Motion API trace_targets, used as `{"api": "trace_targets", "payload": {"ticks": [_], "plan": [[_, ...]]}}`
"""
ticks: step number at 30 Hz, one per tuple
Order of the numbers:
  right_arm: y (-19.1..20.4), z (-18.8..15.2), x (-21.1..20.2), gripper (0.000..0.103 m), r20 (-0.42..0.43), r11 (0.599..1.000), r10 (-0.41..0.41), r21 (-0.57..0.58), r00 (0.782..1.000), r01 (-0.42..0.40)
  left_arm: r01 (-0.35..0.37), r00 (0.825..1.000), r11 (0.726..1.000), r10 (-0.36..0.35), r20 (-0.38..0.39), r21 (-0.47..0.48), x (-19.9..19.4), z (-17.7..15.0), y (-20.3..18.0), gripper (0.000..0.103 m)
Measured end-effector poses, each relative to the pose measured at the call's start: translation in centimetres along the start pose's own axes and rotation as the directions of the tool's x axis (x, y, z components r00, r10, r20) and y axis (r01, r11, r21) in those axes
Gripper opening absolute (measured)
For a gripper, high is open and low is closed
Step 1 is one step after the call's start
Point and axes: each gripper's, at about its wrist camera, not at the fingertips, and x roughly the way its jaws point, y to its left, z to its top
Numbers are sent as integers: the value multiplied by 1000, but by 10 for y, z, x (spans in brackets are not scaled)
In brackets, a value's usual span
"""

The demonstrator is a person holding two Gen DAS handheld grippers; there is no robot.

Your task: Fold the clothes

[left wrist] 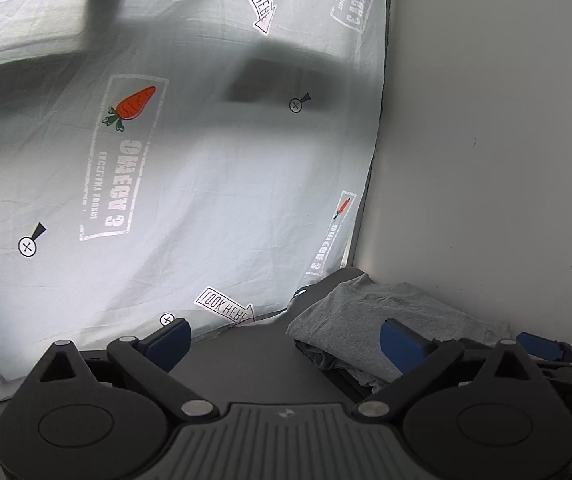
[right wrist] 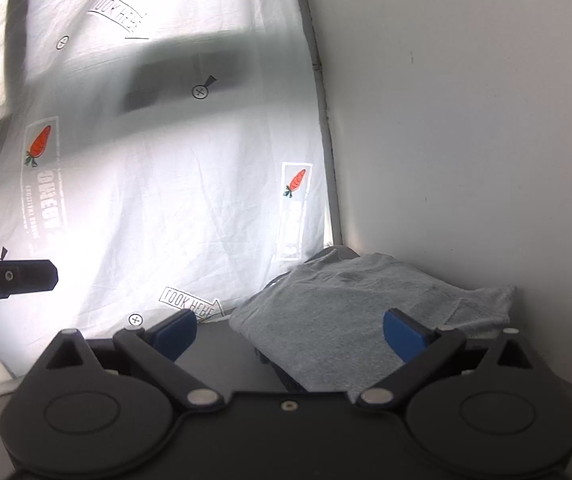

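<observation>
A folded grey garment (left wrist: 369, 312) lies on the dark table in the corner against the white wall; it also shows in the right wrist view (right wrist: 349, 312), on top of darker folded clothes. My left gripper (left wrist: 286, 340) is open and empty, just short of the pile and to its left. My right gripper (right wrist: 289, 332) is open and empty, its right finger (right wrist: 403, 334) over the grey garment's near edge. The right gripper's tip (left wrist: 541, 346) shows at the right of the left wrist view, and the left gripper's tip (right wrist: 26, 278) at the left of the right wrist view.
A pale printed sheet (left wrist: 206, 160) with carrots and "LOOK HERE" arrows hangs behind the table, also in the right wrist view (right wrist: 166, 180). A white wall (left wrist: 505, 140) closes the right side. The dark tabletop (left wrist: 254, 360) lies between the grippers and the sheet.
</observation>
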Motion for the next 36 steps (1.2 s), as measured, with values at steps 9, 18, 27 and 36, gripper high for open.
{"api": "trace_targets", "payload": {"ticks": [9, 18, 27, 36], "plan": [[100, -26, -106, 103, -33, 968, 206, -138, 978, -209, -244, 964, 958, 256, 67, -152, -224, -77, 67, 103], [160, -81, -229, 103, -81, 892, 381, -228, 921, -390, -307, 944, 892, 331, 16, -333, -353, -168, 75, 103], [176, -132, -340, 102, -174, 848, 422, -272, 890, -455, -438, 893, 868, 451, 0, -234, -436, -213, 51, 103], [166, -181, -425, 102, -270, 863, 365, -262, 891, -432, -443, 896, 871, 430, -109, -213, -482, -248, 33, 103]]}}
